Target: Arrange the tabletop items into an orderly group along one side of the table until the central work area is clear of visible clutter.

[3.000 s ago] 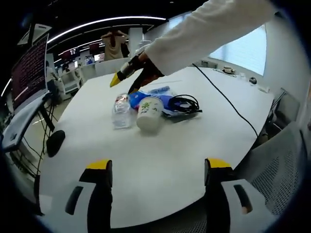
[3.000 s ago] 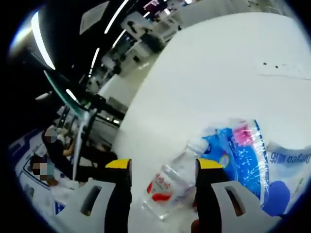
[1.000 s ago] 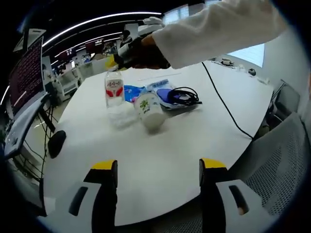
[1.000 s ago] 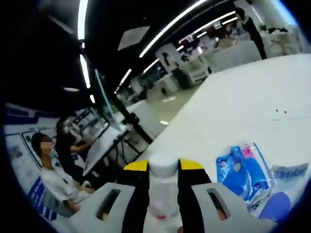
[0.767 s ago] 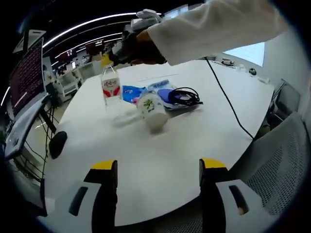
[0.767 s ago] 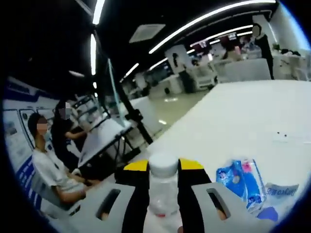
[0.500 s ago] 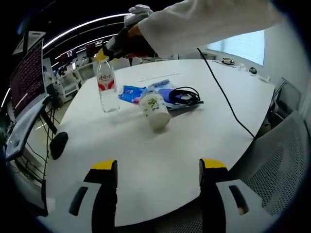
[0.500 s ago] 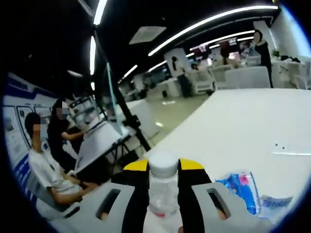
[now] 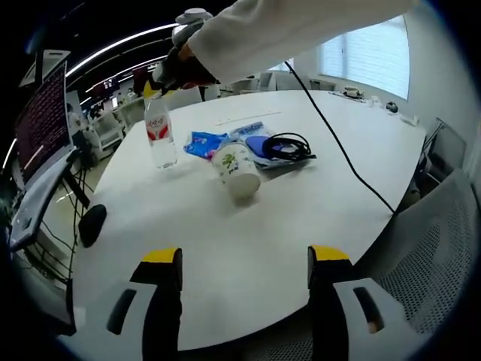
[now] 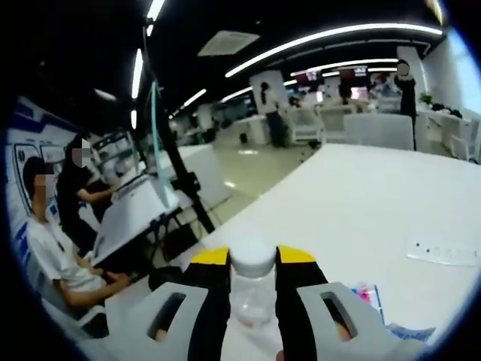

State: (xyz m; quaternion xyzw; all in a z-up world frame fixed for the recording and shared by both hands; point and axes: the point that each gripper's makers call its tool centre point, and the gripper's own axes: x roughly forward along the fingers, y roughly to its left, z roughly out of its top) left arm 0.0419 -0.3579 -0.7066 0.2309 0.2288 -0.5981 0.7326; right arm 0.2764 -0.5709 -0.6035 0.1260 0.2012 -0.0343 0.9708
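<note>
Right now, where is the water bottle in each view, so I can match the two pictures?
Left gripper view: the water bottle stands upright at upper left on the white table, held at its neck by the right gripper.
Right gripper view: the bottle's cap and neck sit at bottom centre between the yellow-tipped jaws.
Shared landmark: the blue packet beside the bottle.

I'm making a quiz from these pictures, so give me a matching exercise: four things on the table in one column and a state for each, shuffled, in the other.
1. water bottle
2. paper cup
3. black cable
4. left gripper

A. coiled on the blue packets
B. open, holding nothing
C. upright, gripped at the neck by the right gripper
D. lying on its side

Pairs: 1-C, 2-D, 3-A, 4-B
</note>
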